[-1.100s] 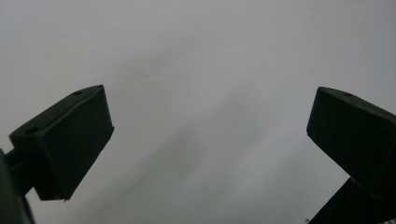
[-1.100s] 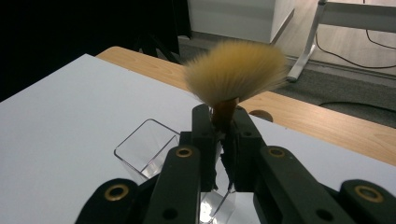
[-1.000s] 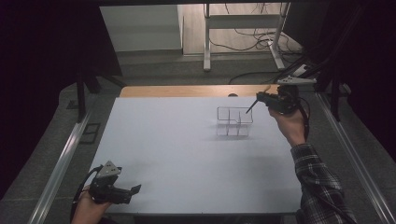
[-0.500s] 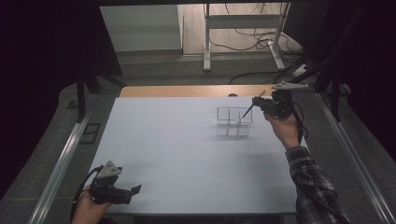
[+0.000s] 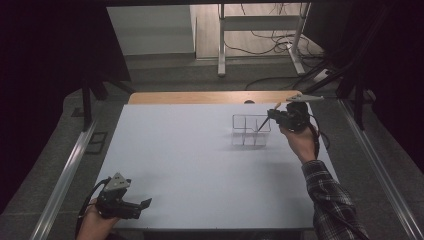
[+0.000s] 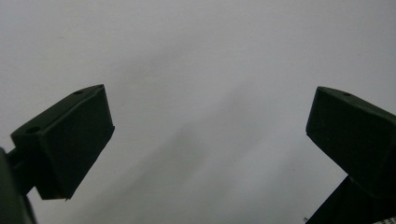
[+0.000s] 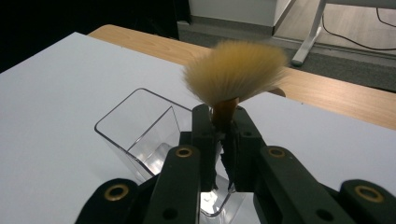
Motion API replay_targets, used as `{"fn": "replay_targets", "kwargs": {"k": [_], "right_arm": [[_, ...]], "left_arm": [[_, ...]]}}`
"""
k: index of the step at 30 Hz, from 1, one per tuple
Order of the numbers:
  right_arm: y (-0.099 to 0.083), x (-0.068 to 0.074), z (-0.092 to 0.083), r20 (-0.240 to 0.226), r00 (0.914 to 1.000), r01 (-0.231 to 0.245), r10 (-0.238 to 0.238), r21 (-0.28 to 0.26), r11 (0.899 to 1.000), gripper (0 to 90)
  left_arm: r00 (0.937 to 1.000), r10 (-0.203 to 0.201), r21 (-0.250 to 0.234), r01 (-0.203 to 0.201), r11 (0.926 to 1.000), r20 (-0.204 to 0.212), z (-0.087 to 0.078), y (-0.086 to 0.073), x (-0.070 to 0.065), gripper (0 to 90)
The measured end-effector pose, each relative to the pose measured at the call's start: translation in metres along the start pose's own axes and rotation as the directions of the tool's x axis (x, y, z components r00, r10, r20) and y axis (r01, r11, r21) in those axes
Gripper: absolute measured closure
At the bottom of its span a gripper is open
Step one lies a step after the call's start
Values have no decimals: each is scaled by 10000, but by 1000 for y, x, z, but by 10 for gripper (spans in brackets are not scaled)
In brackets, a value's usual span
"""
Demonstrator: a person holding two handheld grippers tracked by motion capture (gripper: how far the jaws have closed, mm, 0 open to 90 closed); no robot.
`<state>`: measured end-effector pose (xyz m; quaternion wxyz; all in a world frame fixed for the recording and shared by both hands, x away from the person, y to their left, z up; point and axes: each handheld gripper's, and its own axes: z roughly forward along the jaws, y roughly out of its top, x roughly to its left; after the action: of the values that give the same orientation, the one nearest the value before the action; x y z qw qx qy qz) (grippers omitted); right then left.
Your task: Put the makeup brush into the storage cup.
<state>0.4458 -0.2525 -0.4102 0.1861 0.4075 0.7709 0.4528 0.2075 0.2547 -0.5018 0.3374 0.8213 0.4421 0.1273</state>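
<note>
right gripper (image 5: 274, 116) has sunk with its brush toward the clear organizer (image 5: 251, 129) since a second ago; left gripper (image 5: 142, 205) has not stirred.

left to right: the left gripper lies near the table's (image 5: 200, 165) front edge, jaws wide apart and empty. the right one's jaws are clamped on the brush (image 7: 233, 74), bristles up, handle over the organizer's right compartments. step in hand, seemingly: stowing the brush. next: lower it straight in, then let go.

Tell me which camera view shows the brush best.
The right gripper view: the brush sits close up, its tan bristles fanned above the right gripper, whose jaws clamp its handle over the clear organizer. The high view shows it as a thin dark stick. The left gripper view faces the white table.
</note>
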Motion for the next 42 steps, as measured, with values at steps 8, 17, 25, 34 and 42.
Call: {"fn": "replay_targets", "kwargs": {"k": [8,17,25,34,42], "right_arm": [[-8,1,7,24,10000,24,-24,163,9999,829],[-18,1,16,50,10000,29,-31,439,9990,829],[-20,2,19,13,9999,152,-153,602,9981,825],[-19,-1,25,117,9999,-38,28,866,9962,154],[-22,-3,26,356,9994,-21,-22,1213,9926,0]], "left_arm": [[10000,21,13,-21,10000,21,0,0,0,15],[10000,33,14,-33,10000,24,0,0,-1,14],[10000,68,44,-68,10000,39,1,0,-1,14],[10000,79,53,-79,10000,49,1,0,-1,14],[10000,82,46,-82,10000,47,0,0,-1,14]]}}
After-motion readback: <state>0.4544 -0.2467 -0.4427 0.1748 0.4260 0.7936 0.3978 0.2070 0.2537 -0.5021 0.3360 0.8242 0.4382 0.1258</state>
